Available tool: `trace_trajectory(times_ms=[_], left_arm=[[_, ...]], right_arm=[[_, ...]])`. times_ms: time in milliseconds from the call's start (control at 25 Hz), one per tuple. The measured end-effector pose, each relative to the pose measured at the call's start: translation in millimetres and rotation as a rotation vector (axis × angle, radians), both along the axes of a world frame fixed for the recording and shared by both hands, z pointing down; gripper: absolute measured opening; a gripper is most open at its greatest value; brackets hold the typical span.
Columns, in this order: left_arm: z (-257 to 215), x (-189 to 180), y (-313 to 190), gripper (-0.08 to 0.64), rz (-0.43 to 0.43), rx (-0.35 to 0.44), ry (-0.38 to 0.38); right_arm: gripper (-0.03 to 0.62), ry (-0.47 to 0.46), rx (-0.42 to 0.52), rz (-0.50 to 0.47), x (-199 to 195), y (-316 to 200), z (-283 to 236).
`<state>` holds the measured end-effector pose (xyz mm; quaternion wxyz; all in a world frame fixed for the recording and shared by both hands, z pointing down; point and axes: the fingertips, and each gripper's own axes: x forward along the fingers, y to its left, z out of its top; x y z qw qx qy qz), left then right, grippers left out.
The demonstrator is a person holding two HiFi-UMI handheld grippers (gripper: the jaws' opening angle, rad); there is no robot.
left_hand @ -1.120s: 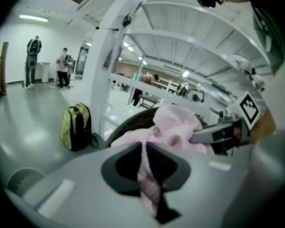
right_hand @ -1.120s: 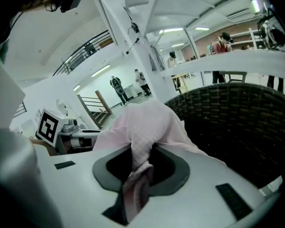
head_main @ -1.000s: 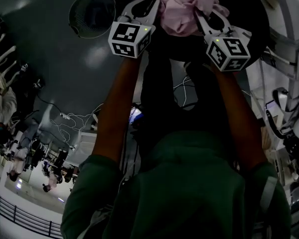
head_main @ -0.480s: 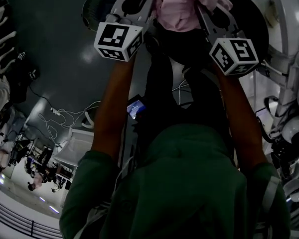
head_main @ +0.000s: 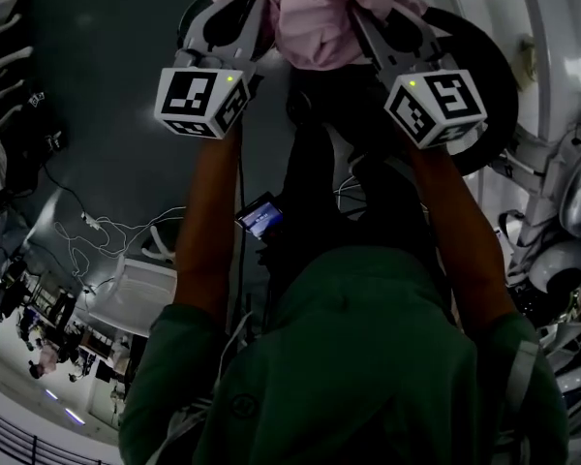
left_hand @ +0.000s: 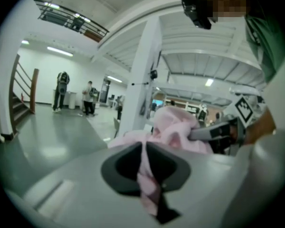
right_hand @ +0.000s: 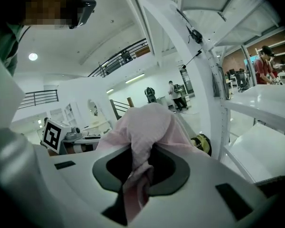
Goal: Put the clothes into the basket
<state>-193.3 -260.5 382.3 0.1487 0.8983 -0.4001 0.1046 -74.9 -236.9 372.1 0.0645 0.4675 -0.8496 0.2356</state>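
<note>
Together, the left gripper (head_main: 257, 3) and right gripper (head_main: 368, 22) each clamp a fold of one bunched pink garment (head_main: 315, 22), held high between them, likely so nothing trails on the way to the basket.

**Room: big white hall, brightly lit**

I see a glossy grey floor (left_hand: 47, 141), a white pillar (left_hand: 141, 80), ceiling strip lights (left_hand: 59, 51) and a mezzanine railing (left_hand: 71, 20). There's a stair railing (left_hand: 34, 90) at far left and white shelving (right_hand: 261, 103) to the right. Loose white cables (head_main: 107, 231) trail on the floor.
</note>
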Motion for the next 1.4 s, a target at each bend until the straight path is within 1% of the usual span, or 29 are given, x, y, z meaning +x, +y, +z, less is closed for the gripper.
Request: trace_trajectory(times_ms=[80, 360, 480, 680, 920, 1040, 1160, 1280, 1400], left_arm=[[-1, -28, -7, 0.025, -0.029, 0.001, 0.000], [1, -108, -20, 0.025, -0.140, -0.003, 0.006], [13, -137, -21, 0.025, -0.180, -0.020, 0.001], [44, -178, -25, 0.025, -0.248, -0.066, 0.006], [86, -212, -27, 0.025, -0.315, -0.136, 0.003], [105, -228, -30, 0.025, -0.336, -0.172, -0.006], [129, -235, -27, 0.026, -0.346, -0.222, -0.024], [156, -237, -22, 0.026, -0.355, -0.279, -0.037], [181, -238, -17, 0.026, -0.355, -0.324, -0.043]], right_arm=[[0.074, 0.002, 0.000, -0.028, -28, -10, -2], [0.074, 0.009, 0.000, -0.114, -105, -37, 1], [0.075, 0.011, -0.013, -0.145, -134, -44, 13], [0.075, 0.032, -0.043, -0.196, -175, -57, 43], [0.075, 0.065, -0.104, -0.258, -213, -69, 86], [0.075, 0.080, -0.134, -0.282, -230, -76, 106], [0.071, 0.089, -0.167, -0.311, -243, -77, 124], [0.071, 0.109, -0.235, -0.341, -252, -73, 151], [0.072, 0.134, -0.327, -0.362, -258, -66, 183]])
